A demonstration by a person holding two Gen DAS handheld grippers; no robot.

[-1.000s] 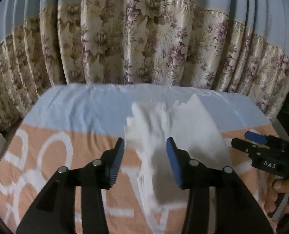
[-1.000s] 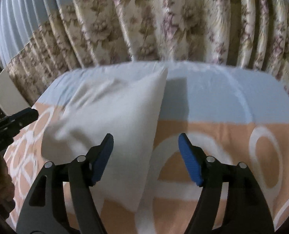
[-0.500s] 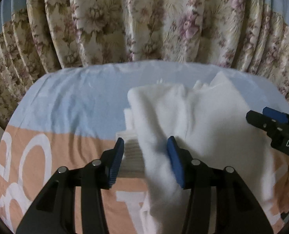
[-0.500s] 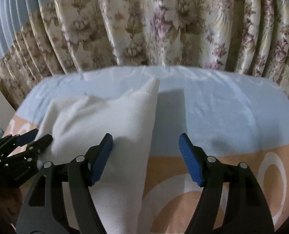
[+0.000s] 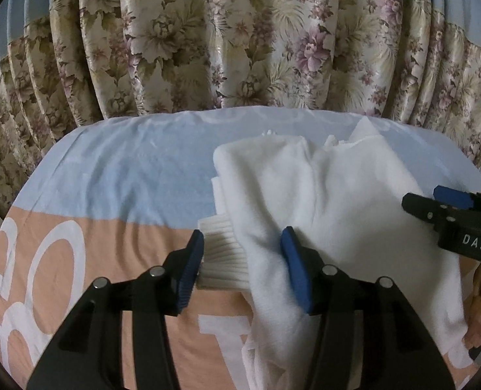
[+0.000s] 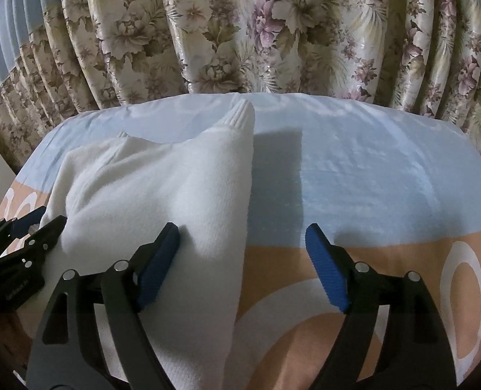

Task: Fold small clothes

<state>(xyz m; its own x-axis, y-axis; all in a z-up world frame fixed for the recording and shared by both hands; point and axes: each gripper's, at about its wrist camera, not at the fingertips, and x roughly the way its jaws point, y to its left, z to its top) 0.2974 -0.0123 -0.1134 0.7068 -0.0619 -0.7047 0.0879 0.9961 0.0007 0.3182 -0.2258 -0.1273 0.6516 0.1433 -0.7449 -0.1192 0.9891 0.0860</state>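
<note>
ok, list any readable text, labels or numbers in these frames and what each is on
"DAS" – white letters on the black body of the right gripper, seen in the left wrist view.
Faint print on the left gripper body in the right wrist view: too small and dark to read.
Large white shapes printed on the bed sheet: cropped, and partly covered by the white garment; not readable as words.

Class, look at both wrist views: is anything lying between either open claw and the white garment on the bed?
Nothing visible does. The left claw is open astride a fold of the white garment, beside its ribbed cuff. The right claw is open over the garment's right edge, above the bedsheet.
</note>
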